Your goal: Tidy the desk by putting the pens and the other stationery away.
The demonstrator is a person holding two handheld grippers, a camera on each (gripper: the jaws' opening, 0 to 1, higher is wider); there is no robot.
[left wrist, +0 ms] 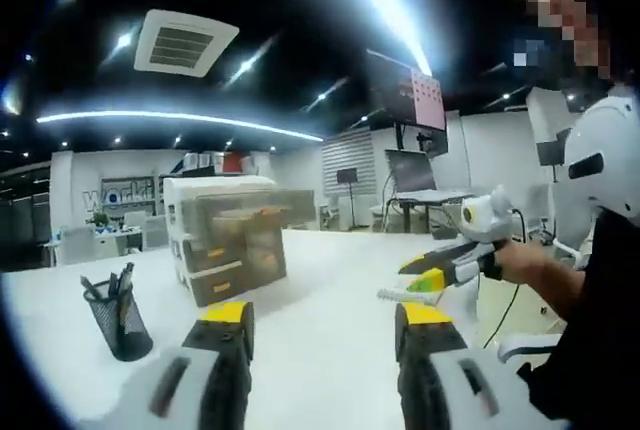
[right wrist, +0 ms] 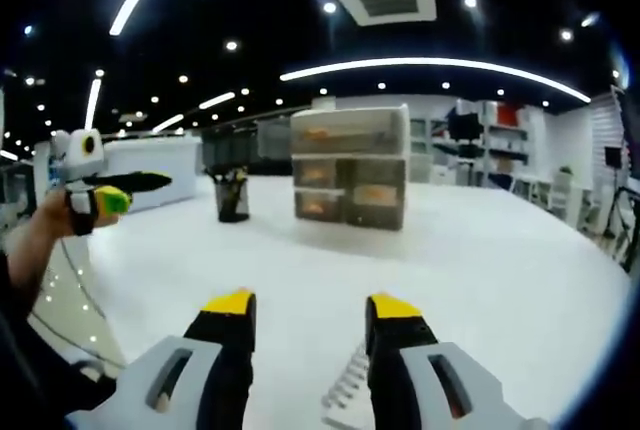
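Note:
A black mesh pen holder (left wrist: 118, 318) (right wrist: 232, 196) with several pens stands on the white desk (left wrist: 330, 270) (right wrist: 490, 260). Beside it is a translucent drawer unit (left wrist: 235, 240) (right wrist: 350, 165). My left gripper (left wrist: 322, 322) hovers open over the desk with nothing between its yellow-tipped jaws; a hand holds it at the left of the right gripper view (right wrist: 112, 190). My right gripper (right wrist: 312, 308) is also open, and it enters the left gripper view from the right (left wrist: 432, 272). A white ridged, spiral-like item (right wrist: 345, 388) (left wrist: 398, 296) lies by its right jaw; contact is unclear.
A person's arm and dark clothing (left wrist: 590, 330) are at the desk's right side. The desk's near edge (right wrist: 70, 320) runs along the left of the right gripper view. Monitors on stands (left wrist: 410, 165) and other office desks are far behind.

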